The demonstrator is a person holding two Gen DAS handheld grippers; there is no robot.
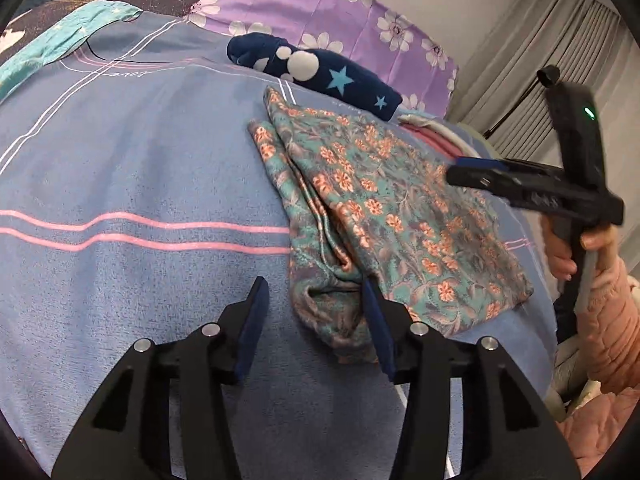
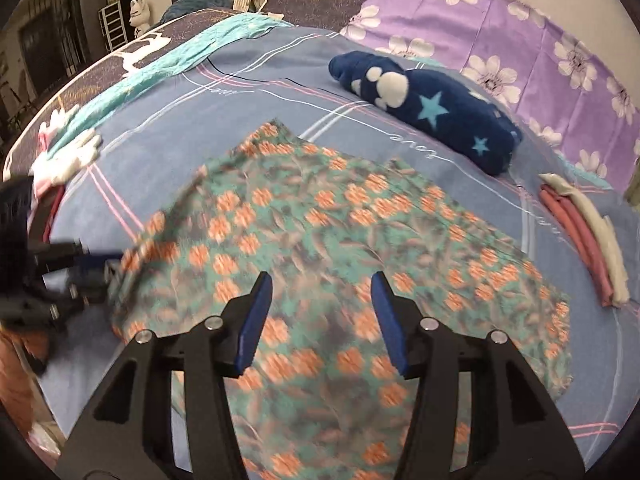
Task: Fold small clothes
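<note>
You see the bed (image 1: 120, 184) under a blue sheet with pink and white lines. A purple flowered pillow (image 2: 520, 40) lies at upper right. Grey curtains (image 1: 540, 60) hang at right. Dark shelves (image 2: 110, 24) stand at upper left.

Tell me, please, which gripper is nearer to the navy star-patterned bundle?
Right, as far as I can tell. The right gripper hovers over the floral garment's far side below the bundle; the left gripper sits at the garment's near edge.
</note>
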